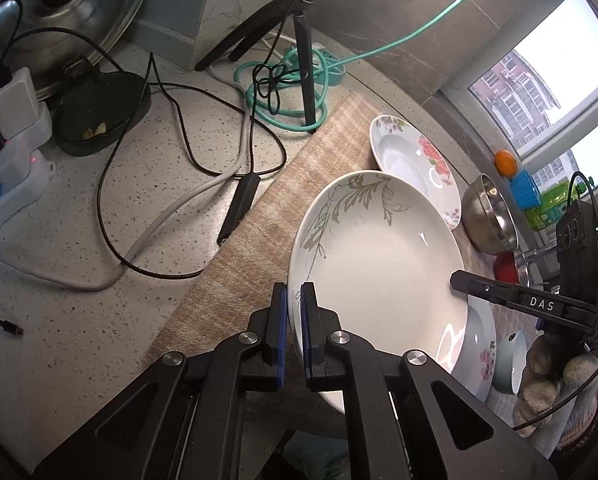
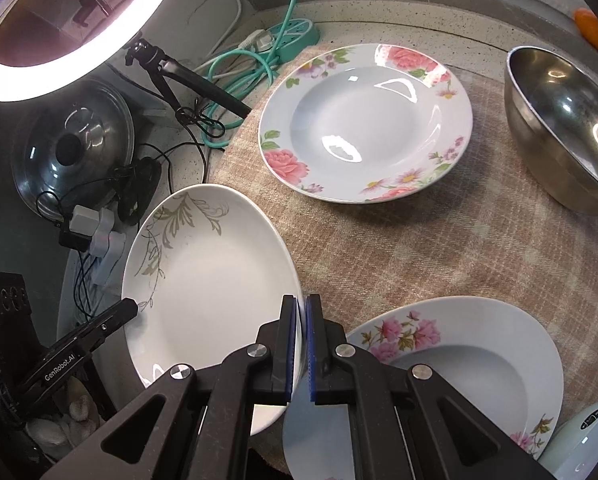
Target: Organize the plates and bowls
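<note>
Item: left gripper (image 1: 293, 300), black two-finger claw with blue pads, jaws drawn together and clamped on the near rim of a white round ceramic plate with a grey-green leaf print (image 1: 379, 248). Item: right gripper (image 2: 301, 312), same make, jaws likewise pinched on the opposite rim of that plate (each claw's finger shows in the other's view, its tip at the plate's edge). The plate is held between the two claws above the woven beige placemat (image 2: 399, 248), tilted, its hollow facing up toward the cameras; the leaf print lies at the far edge, away from both claws. It overlaps the edge of a pale blue deep plate with pink flowers on the rim (image 2: 459, 360), which lies flat on the mat nearest the cameras; whether the two touch cannot be told. A second pale blue deep plate with pink roses on the rim (image 2: 365, 122) lies flat at the far side of the mat, well apart from the held one. A steel round bowl (image 2: 559, 128) sits tilted at the mat's right edge, mouth turned inward. A pale green bowl (image 2: 587, 436) shows partly at the near right corner. Off the mat, on the speckled counter: teal cable (image 1: 299, 80), black tripod (image 1: 291, 20), lit ring light (image 2: 59, 20), steel pot lid (image 2: 75, 144). A gloved hand (image 1: 551, 376) holds the right gripper.
</note>
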`<act>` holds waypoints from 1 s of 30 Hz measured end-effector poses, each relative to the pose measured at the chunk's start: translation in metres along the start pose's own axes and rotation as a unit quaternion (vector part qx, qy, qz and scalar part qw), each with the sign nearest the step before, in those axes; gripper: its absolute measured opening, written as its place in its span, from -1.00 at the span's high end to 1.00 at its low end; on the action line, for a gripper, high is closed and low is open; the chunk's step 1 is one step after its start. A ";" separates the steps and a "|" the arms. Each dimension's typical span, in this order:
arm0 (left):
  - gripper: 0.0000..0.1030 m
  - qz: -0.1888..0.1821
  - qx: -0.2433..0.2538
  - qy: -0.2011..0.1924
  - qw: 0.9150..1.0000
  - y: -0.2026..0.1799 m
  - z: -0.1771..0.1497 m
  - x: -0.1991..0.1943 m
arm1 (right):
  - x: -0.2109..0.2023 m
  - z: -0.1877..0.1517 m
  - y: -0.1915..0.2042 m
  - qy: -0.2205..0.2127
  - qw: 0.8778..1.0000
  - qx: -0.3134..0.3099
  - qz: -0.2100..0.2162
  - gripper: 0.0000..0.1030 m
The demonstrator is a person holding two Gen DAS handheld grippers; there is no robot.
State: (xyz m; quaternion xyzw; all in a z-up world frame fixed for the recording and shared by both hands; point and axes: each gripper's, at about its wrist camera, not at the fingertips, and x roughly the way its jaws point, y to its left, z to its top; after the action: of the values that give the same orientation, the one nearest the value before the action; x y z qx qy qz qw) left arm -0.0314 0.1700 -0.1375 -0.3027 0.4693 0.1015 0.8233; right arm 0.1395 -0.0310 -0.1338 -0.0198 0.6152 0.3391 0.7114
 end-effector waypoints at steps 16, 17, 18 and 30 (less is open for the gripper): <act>0.91 -0.042 0.061 0.022 0.997 -0.055 -0.008 0.011 | -0.051 -0.037 -0.048 -0.045 0.996 0.070 -0.019 0.90; 0.91 -0.043 0.067 0.023 0.997 -0.059 -0.009 0.013 | -0.053 -0.040 -0.052 -0.046 0.996 0.076 -0.020 0.90; 0.91 -0.044 0.072 0.025 0.996 -0.063 -0.010 0.015 | -0.055 -0.045 -0.056 -0.048 0.995 0.083 -0.020 0.90; 0.91 -0.067 0.120 0.060 0.989 -0.102 -0.024 0.035 | -0.075 -0.089 -0.098 -0.067 0.986 0.149 -0.030 0.90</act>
State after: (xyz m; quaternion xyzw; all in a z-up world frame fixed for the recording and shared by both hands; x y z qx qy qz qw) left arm 0.0165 0.0707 -0.1341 -0.2384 0.5052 -0.0292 0.8289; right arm 0.1111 -0.1806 -0.1264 0.0909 0.6094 0.2226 0.7556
